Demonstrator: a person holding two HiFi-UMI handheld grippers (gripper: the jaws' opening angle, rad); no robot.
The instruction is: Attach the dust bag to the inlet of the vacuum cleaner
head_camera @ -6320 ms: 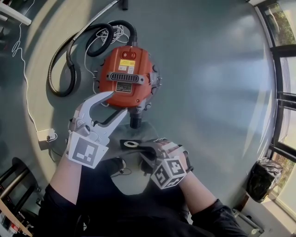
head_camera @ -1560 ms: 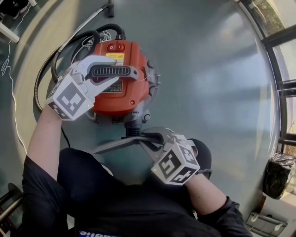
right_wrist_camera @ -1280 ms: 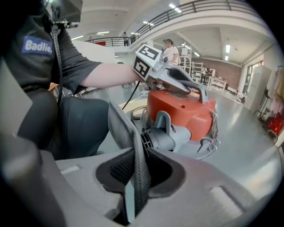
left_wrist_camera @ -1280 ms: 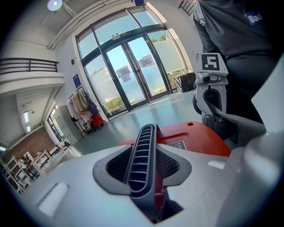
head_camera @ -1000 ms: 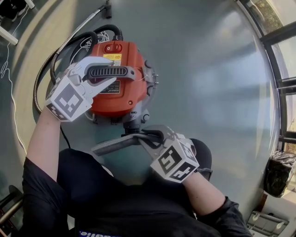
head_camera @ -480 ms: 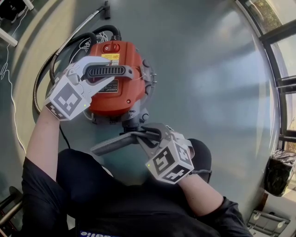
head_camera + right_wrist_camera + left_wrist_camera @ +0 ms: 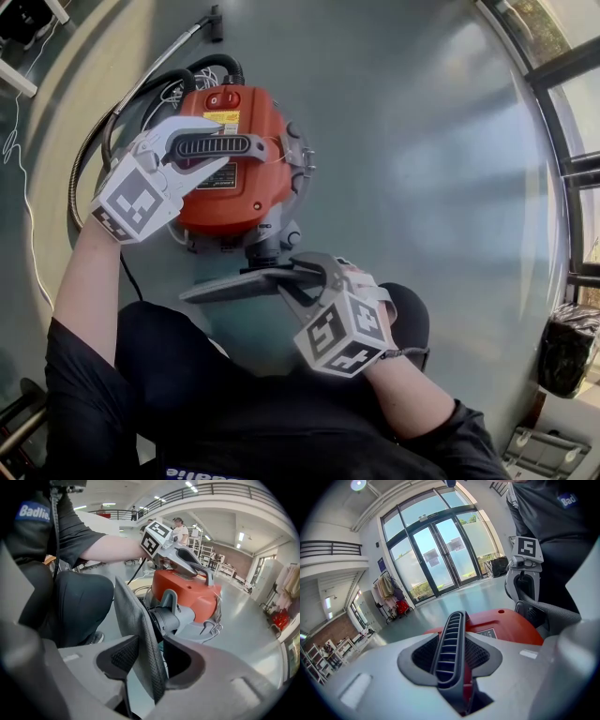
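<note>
An orange vacuum cleaner [image 7: 246, 192] stands on the floor. My left gripper [image 7: 223, 145] is shut on its black ribbed handle [image 7: 239, 145], which fills the gap between the pads in the left gripper view [image 7: 450, 653]. The grey dust bag [image 7: 239, 284] sits with its collar at the vacuum's grey inlet [image 7: 269, 248]. My right gripper [image 7: 302, 278] is at that collar; its jaws have just been opening. In the right gripper view the bag [image 7: 138, 630] stands between the spread pads with gaps beside it, in front of the inlet [image 7: 168, 616].
A black hose [image 7: 103, 141] and a metal wand curl behind the vacuum at the upper left. A white cable [image 7: 23, 187] runs along the left. A black bin bag [image 7: 567, 356] stands by the glass doors at the right. The person's legs are just below the dust bag.
The right gripper's jaws have spread apart around the bag, and its marker cube has turned a little. The bag stays at the inlet. The left gripper still holds the handle.
</note>
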